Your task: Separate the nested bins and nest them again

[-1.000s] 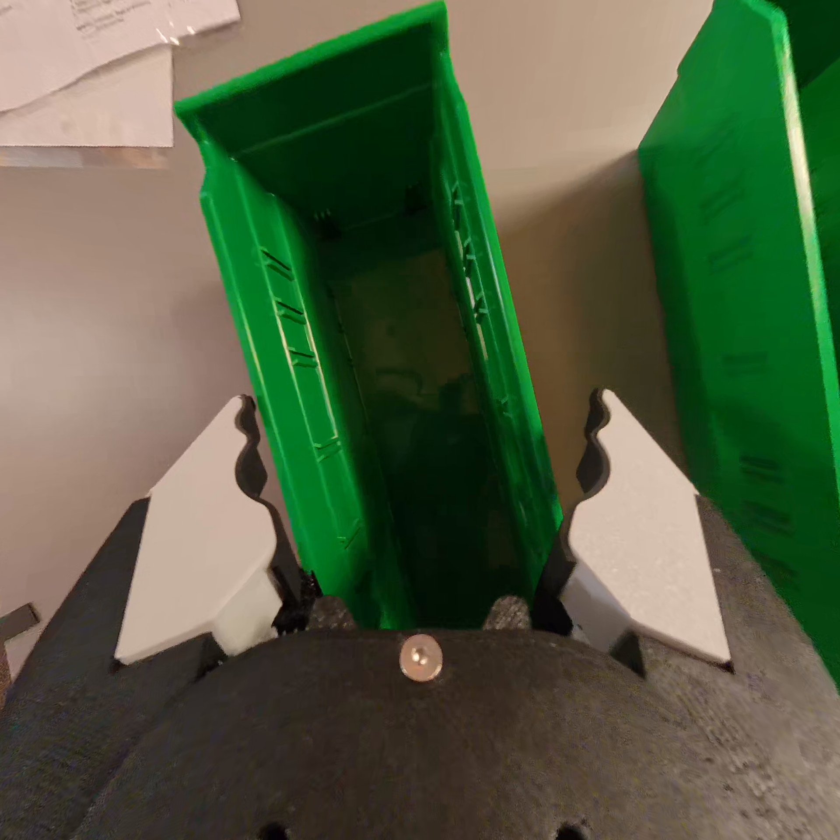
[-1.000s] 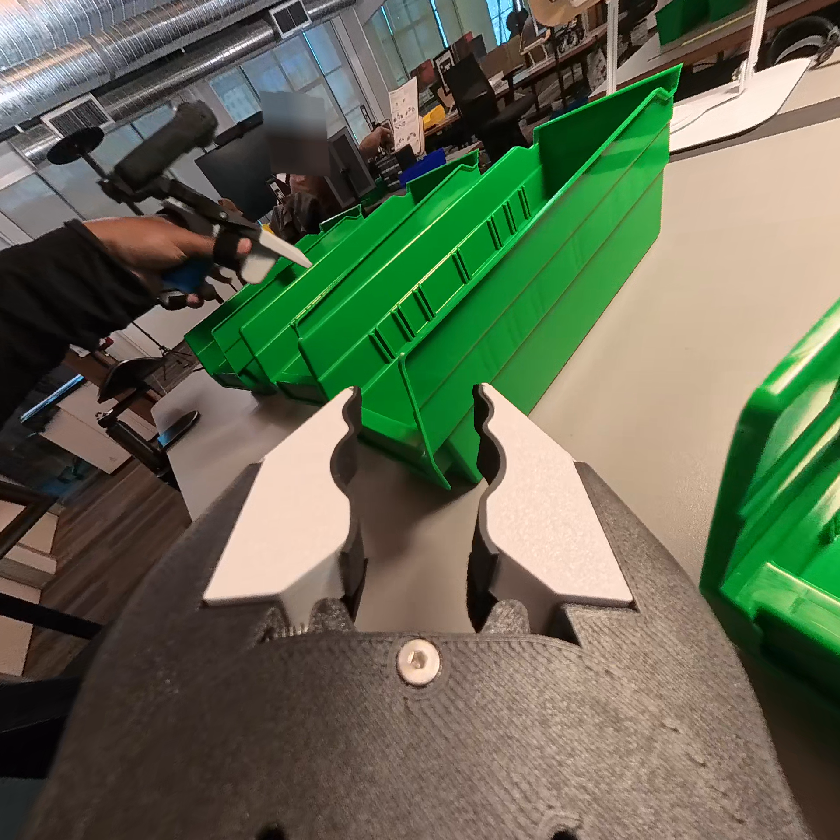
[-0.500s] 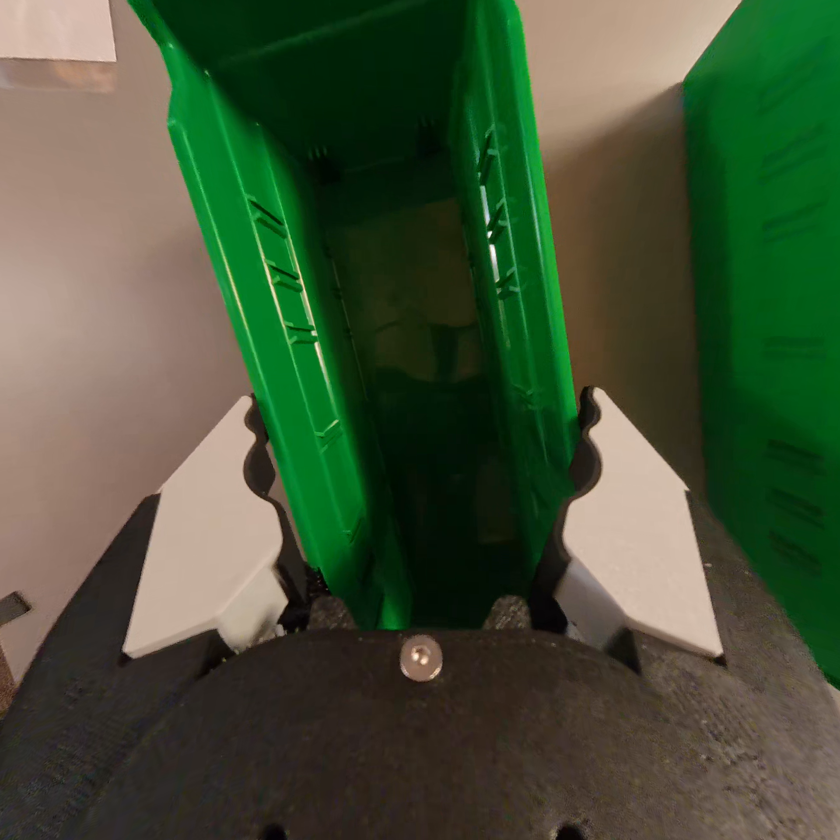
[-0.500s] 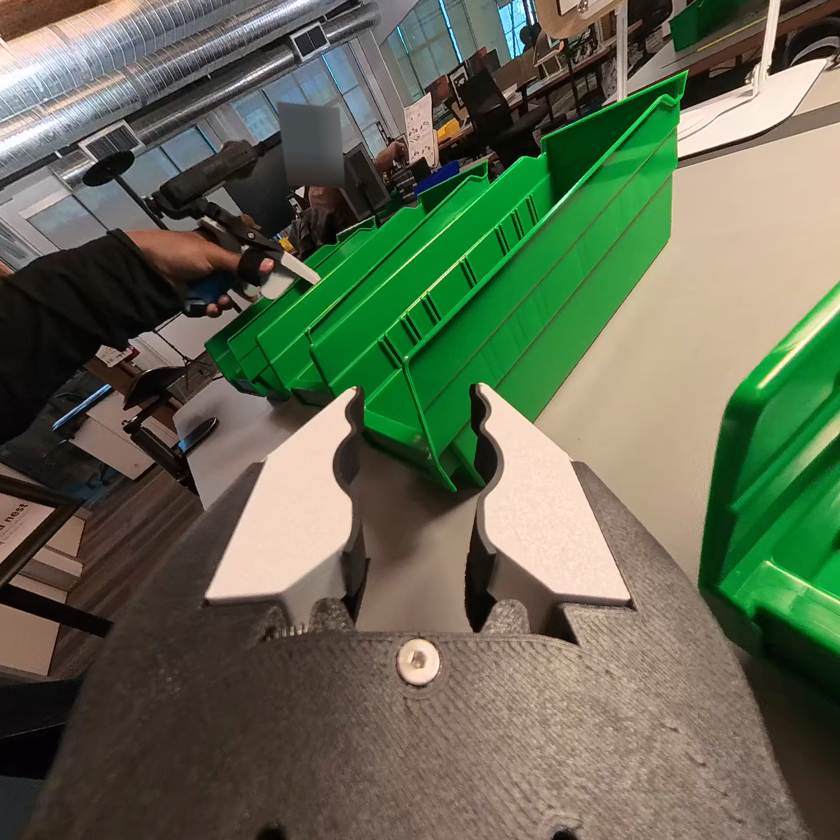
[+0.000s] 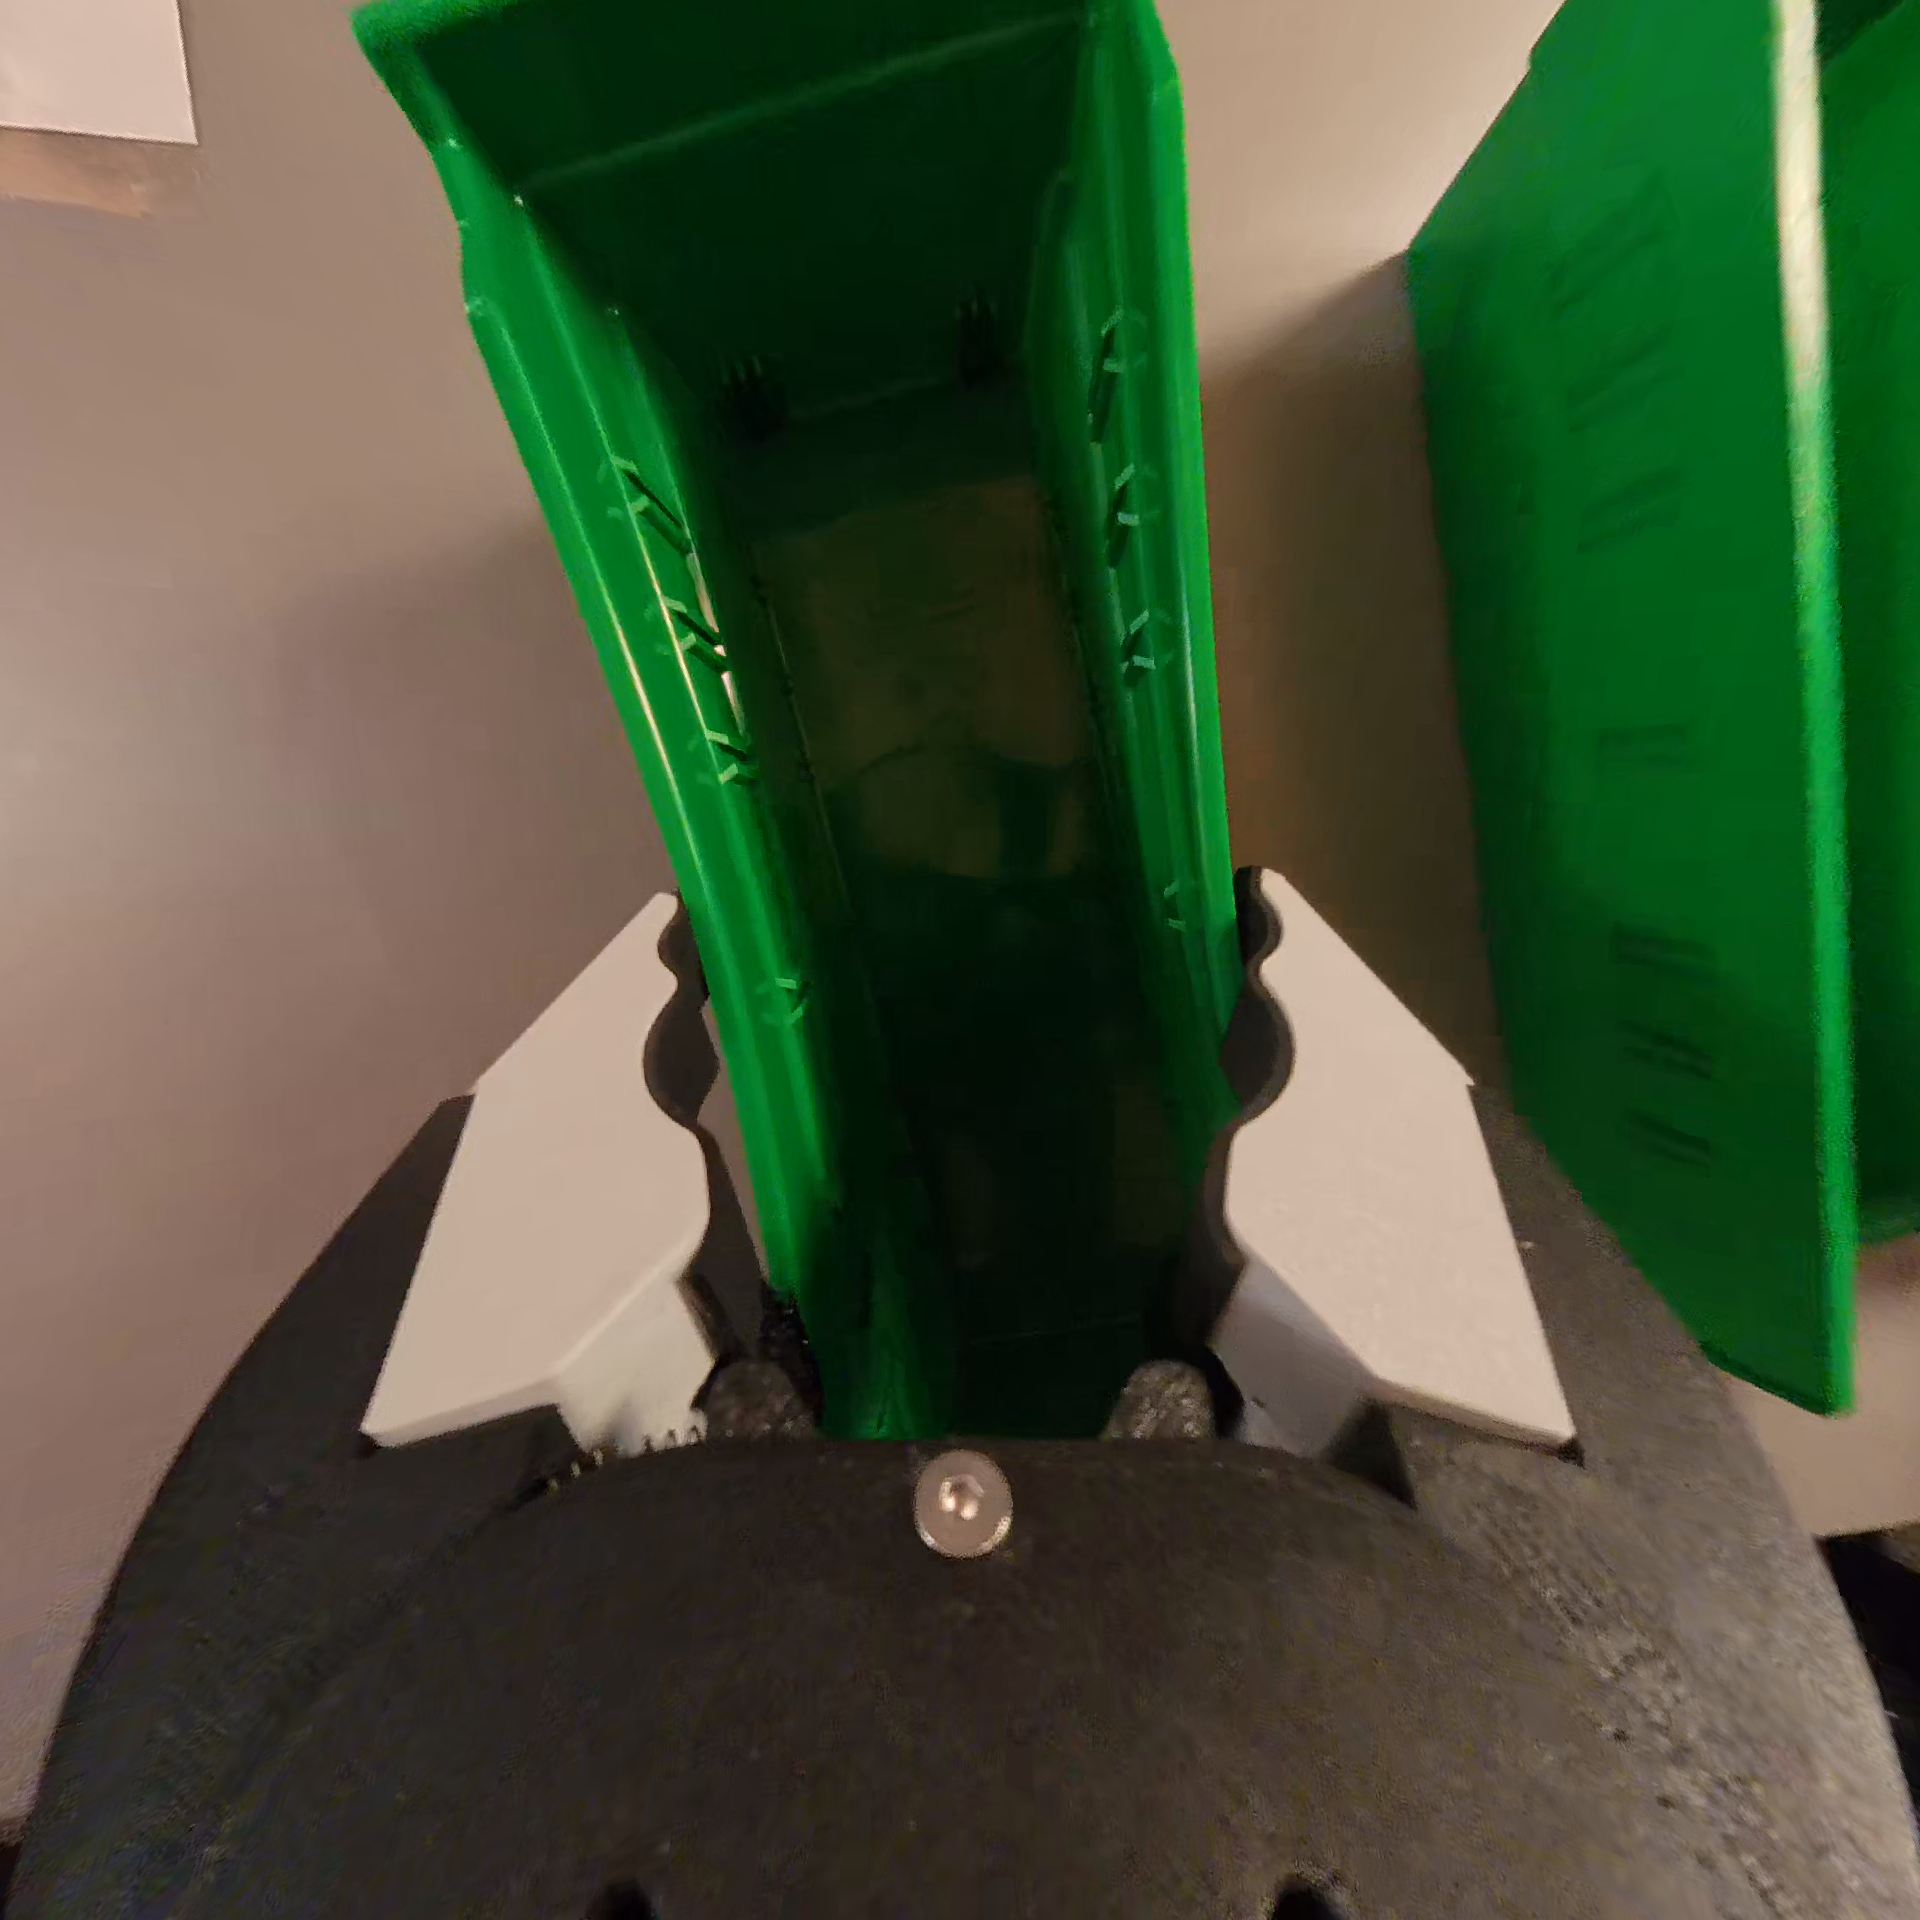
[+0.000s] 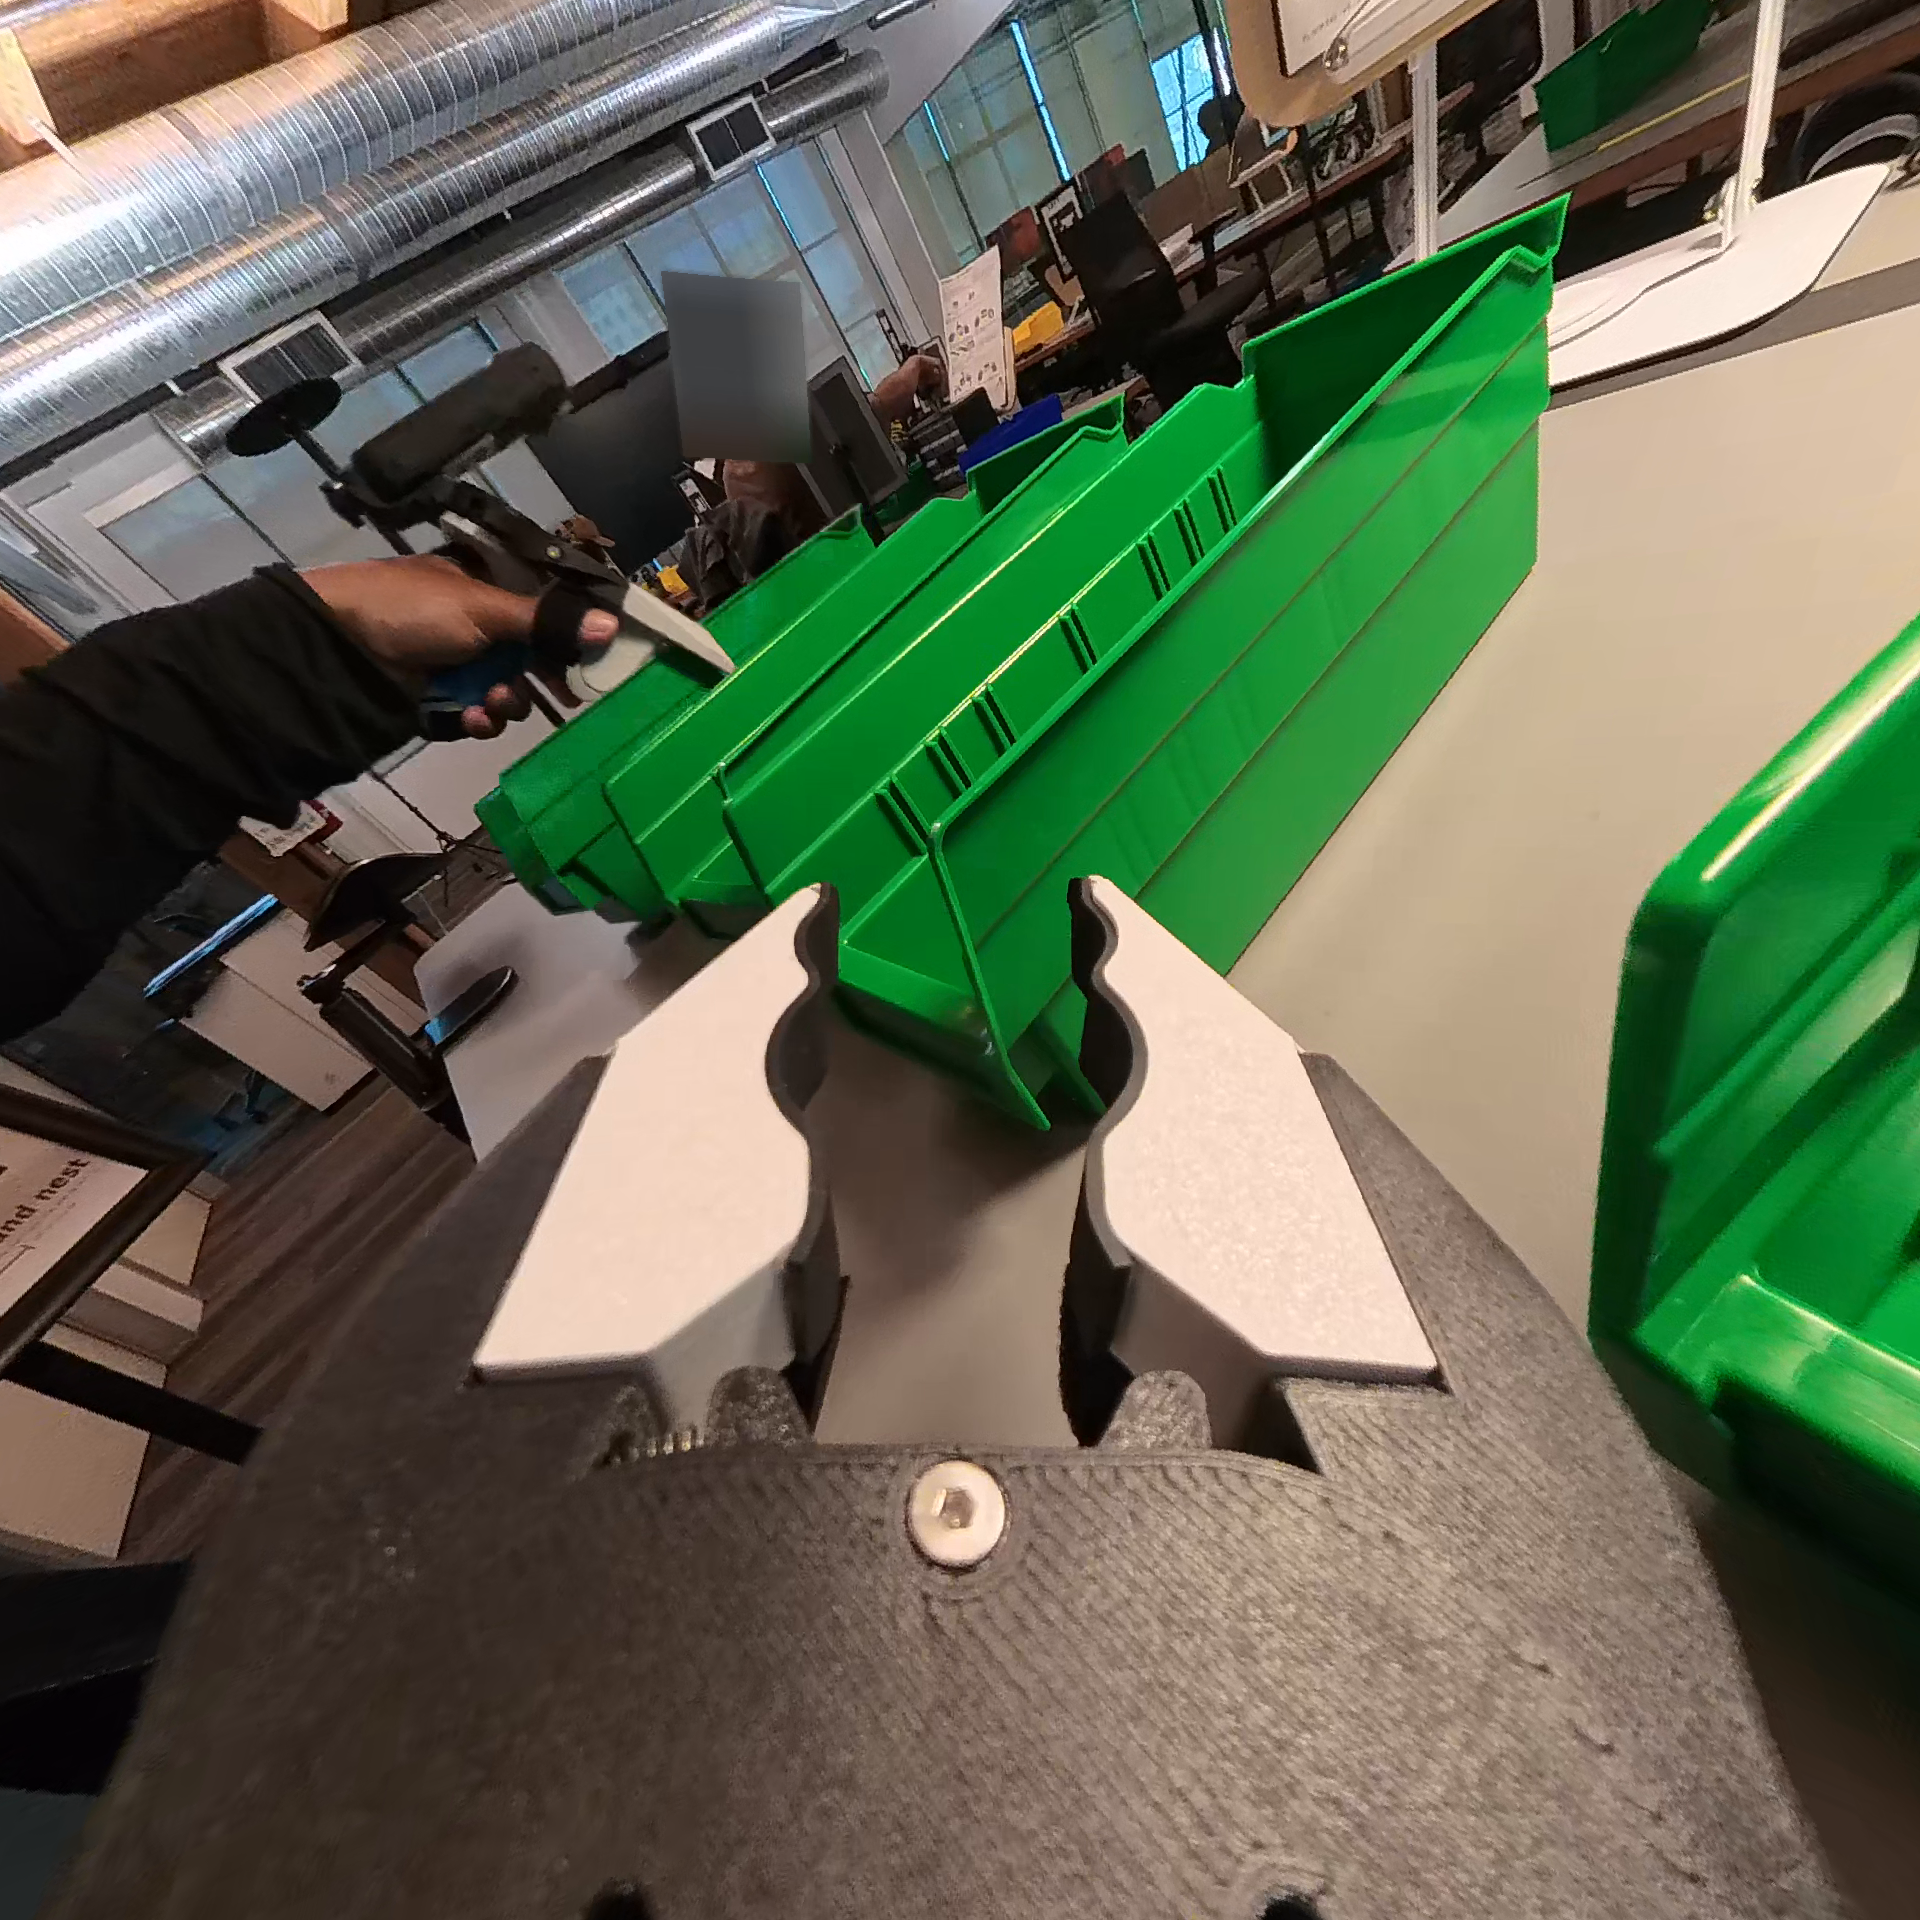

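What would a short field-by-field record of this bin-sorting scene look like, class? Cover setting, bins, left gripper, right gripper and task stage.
setting: grey table, open workshop behind
bins: row of long green bins nested stepwise; separate green bin at right
left gripper: straddles narrow green bin, pads against its side walls
right gripper: open around corner of nearest nested bin, visible gap on the left side
task stage: bins partly nested

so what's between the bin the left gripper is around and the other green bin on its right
Nothing: in the left wrist view only bare beige tabletop separates the narrow green bin from the second green bin.
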### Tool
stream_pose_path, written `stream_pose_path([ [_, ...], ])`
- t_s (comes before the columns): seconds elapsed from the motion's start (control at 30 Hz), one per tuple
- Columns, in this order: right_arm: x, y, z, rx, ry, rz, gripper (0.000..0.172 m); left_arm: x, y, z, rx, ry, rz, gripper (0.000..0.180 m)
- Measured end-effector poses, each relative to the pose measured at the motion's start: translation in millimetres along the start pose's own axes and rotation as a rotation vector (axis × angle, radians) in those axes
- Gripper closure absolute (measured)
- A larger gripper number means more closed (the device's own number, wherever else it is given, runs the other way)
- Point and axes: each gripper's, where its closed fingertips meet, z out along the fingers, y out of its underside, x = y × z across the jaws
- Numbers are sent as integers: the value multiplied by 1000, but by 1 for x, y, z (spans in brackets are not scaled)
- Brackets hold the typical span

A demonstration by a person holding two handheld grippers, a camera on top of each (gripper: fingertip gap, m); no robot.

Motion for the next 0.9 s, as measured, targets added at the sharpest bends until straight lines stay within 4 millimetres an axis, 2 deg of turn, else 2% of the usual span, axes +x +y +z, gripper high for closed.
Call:
stream_pose_path([
  [0.1,-1,0,0,4,-8,3,127,13,-12,-31,81,76,-55,81],
  [0.23,-1,-1,-1,6,-10,7,127,37,-38,-95,226,141,-95,82],
  [0.33,0,0,0,1,-5,8,128,77,-55,-134,302,250,-114,82],
  [0.4,0,0,1,-2,-7,10,128,108,-63,-144,327,329,-120,80],
  [0.5,0,0,1,-2,-6,6,129,146,-63,-129,300,408,-141,80],
  [0.63,-2,-3,-2,23,-18,6,130,174,-56,-89,214,419,-155,80],
  [0.73,-2,-4,-2,29,-22,6,130,182,-55,-68,173,380,-160,80],
  [0.9,-2,-3,-1,21,-20,10,130,175,-65,-48,155,224,-138,78],
])
